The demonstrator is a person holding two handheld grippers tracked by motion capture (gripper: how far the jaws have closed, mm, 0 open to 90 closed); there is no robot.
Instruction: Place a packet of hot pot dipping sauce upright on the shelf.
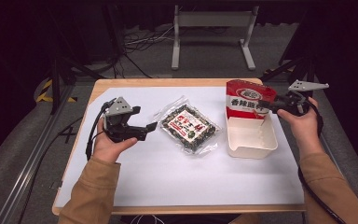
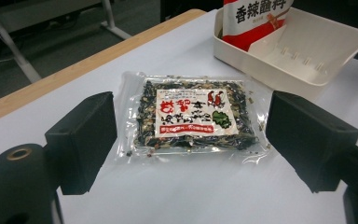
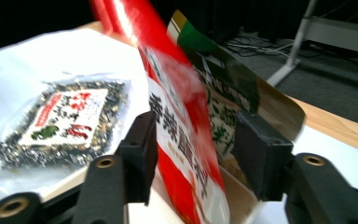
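Right gripper (image 1: 265, 105) jaws apart around red packet (image 1: 248, 100), standing in far tray (image 1: 251, 140): release step. Left gripper (image 1: 152, 127) wide open, aimed at clear packet (image 1: 189, 127); next, grasp it.

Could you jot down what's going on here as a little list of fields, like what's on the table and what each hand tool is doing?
surface: table with a white top
tray: cream tray, on the table's right side
red packet: red packet stands upright in the tray's far end
clear packet: clear packet of dark dried food lies flat mid-table, left of the tray
left gripper: left gripper open, empty, pointing at the clear packet
right gripper: right gripper, jaws apart either side of the red packet, not pressing it
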